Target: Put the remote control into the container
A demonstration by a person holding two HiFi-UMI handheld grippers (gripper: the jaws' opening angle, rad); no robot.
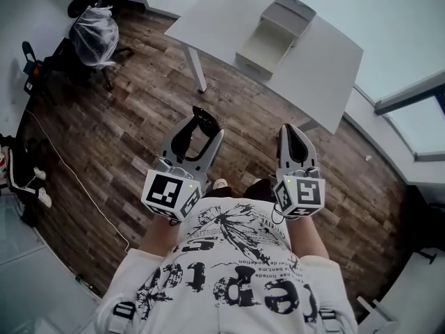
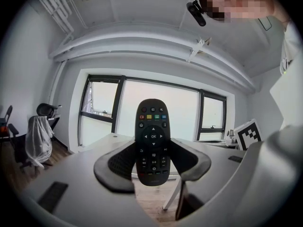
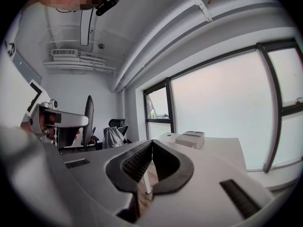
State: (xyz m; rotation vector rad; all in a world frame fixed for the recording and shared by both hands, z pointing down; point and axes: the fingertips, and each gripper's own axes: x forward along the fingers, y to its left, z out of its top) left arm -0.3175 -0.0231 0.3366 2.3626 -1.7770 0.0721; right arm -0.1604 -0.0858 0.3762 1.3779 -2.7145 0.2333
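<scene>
Left gripper view: the left gripper clamps a black remote by its lower half, upright, with its coloured buttons at the top. The right gripper holds nothing, its jaws pressed together. Head view: both hang near the person's chest. Far ahead an open white container sits on a white table, well apart from the remote. A covered chair stands far left. Wood floor lies between the grippers and the table's near edge.
</scene>
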